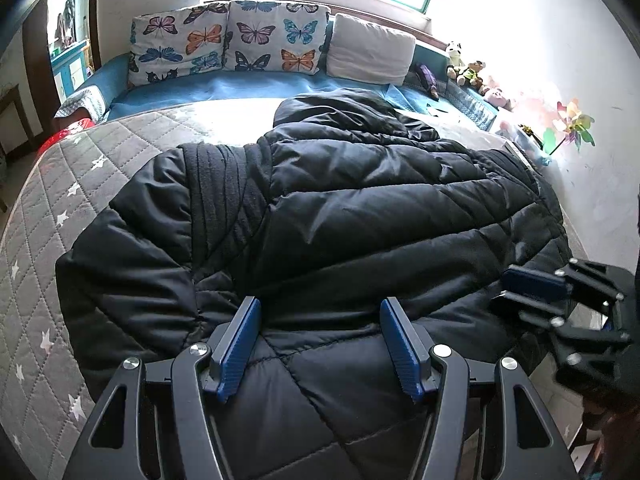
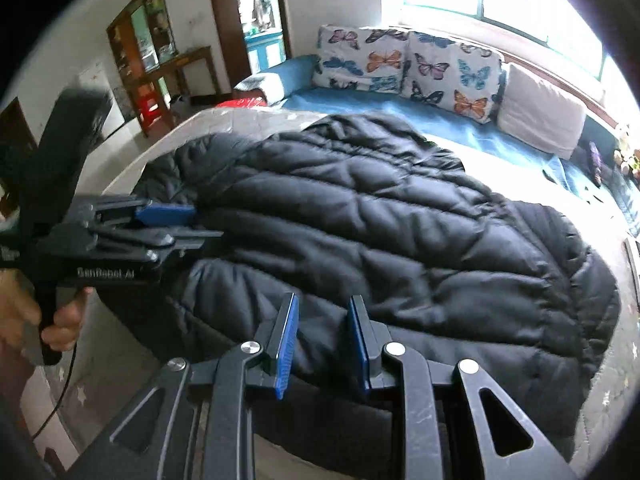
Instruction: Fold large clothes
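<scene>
A: Black padded jacket (image 1: pixel 340 216) lies spread over the grey starred quilt (image 1: pixel 44 232), hood toward the far side, hem at the near edge

B: And the left gripper (image 1: pixel 320 344)?

A: It hovers over the near hem, blue pads (image 1: pixel 236 352) well apart, jaws released, with jacket fabric showing in the gap but no pad pressing on it

B: The right gripper (image 2: pixel 324 344)?

A: Over the near edge too, right of the left one. Its pads (image 2: pixel 286 344) stand closer together, a narrow gap between them, and I cannot tell whether any cloth is pinched there

B: Can each see the other?

A: Yes. From the right wrist the left gripper (image 2: pixel 168 220) shows at the left, over the jacket (image 2: pixel 400 240), held by a hand (image 2: pixel 44 320). From the left wrist the right gripper (image 1: pixel 532 292) shows at the right edge

B: Behind the jacket?

A: Two butterfly cushions (image 1: pixel 224 40) and a white pillow (image 1: pixel 372 48) on a blue sheet (image 1: pixel 240 88) at the far side
</scene>
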Motion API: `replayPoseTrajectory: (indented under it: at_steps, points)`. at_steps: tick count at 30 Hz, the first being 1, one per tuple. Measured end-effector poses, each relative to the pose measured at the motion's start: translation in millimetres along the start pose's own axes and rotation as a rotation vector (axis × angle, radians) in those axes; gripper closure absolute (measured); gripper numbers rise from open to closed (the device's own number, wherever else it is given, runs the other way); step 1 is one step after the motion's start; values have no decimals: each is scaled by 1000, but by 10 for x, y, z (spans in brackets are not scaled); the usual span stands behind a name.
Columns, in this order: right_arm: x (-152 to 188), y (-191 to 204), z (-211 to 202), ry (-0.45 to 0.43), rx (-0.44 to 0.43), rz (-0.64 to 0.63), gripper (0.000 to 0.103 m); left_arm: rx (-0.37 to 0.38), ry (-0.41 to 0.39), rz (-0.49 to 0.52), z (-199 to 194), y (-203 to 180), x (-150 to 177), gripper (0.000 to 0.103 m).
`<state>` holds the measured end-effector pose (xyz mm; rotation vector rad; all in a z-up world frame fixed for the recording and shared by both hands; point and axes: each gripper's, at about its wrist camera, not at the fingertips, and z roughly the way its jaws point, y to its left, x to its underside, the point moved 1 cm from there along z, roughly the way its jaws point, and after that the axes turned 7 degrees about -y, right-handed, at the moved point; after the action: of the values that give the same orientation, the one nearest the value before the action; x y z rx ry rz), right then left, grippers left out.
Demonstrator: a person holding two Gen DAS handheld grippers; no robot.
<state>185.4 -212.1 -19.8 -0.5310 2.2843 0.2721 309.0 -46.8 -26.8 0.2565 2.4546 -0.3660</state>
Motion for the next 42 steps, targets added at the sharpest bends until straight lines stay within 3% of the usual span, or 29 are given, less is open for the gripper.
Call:
replayPoseTrajectory:
  at_steps: [6,21,25,32,36,42]
  points:
    - [71,1,184,46,10,-9,75,-21,-1,24,18,-35,26,37]
    - [80,59,95,31,39,-25,75,-47,-6,42,65,-47,30,37]
    - [89,-85,-180,8,31,29,75,-40,-8,41,68,-41,38,37]
    - [241,-638,-547,-16,140,108,75,-49,-41,72,-133,-93,43,37]
    - [340,-886,-562,-17,151,176,75,-60,-83,94,-435,-164,82,37]
    - [427,-930,-417,-13,148,190,74,-114,-94,85,-700,-111,244,37]
